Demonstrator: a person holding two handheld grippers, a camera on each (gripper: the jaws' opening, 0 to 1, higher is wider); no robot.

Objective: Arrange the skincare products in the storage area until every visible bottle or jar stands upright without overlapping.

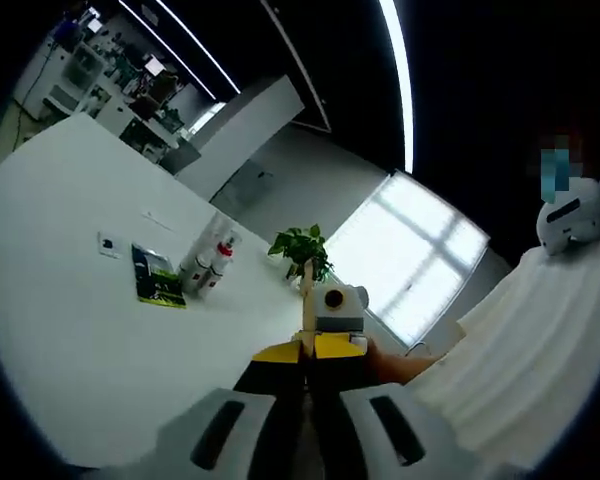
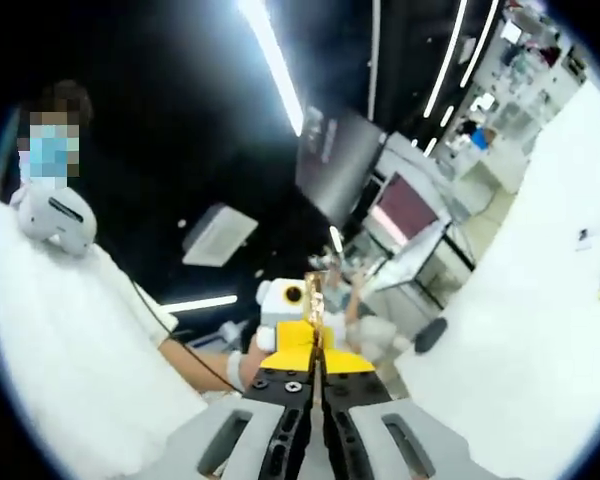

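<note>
A few white bottles (image 1: 210, 265), one with a red cap, stand close together far across the white table (image 1: 80, 330). A flat dark packet with green print (image 1: 156, 276) lies beside them. My left gripper (image 1: 305, 368) is held in the air well short of them, its black jaws pressed together with nothing between. My right gripper (image 1: 325, 346), yellow-tipped, faces it tip to tip, with a hand behind it. In the right gripper view my right gripper (image 2: 315, 368) is shut too, and the left gripper (image 2: 300, 336) meets it head-on.
A potted green plant (image 1: 301, 250) stands at the table's far edge near a bright window (image 1: 410, 260). A small dark tag (image 1: 108, 243) lies left of the packet. A person in white (image 2: 70, 330) stands close behind the grippers. Desks and screens (image 2: 405, 205) fill the room beyond.
</note>
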